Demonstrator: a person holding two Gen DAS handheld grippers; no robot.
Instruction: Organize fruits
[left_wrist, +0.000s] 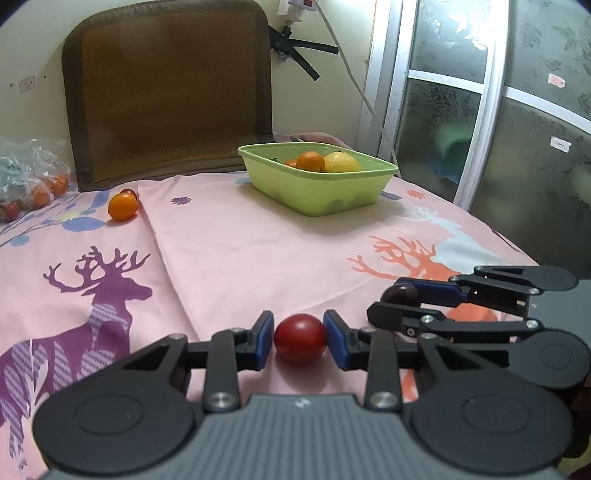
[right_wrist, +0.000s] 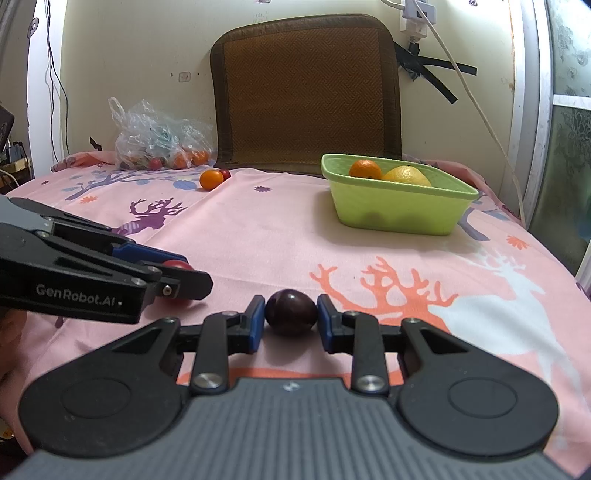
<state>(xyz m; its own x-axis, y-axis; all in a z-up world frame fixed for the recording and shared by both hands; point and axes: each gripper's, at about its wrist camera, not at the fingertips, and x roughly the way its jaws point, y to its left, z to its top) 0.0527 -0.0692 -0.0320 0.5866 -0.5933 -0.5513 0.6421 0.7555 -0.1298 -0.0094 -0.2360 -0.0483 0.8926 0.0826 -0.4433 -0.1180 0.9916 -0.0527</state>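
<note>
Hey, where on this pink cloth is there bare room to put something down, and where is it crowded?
Widest bare patch: mid-cloth, between the green tub, the loose orange and the grippers. The white-deer corner, right of the right gripper, is free too. Crowded: the near edge, where the left gripper and right gripper flank a red fruit and a dark plum, and the far-left corner by the plastic bag.

A cream wall (right_wrist: 129, 55) stands behind the bed; a brown woven cushion (right_wrist: 306, 92) leans upright against it; a white power strip (right_wrist: 415, 14) hangs above, its cable (right_wrist: 476, 103) trailing down; black tape (right_wrist: 432, 70) crosses nearby; frosted patterned glass panels (left_wrist: 517, 129) in white frames close the right side.
</note>
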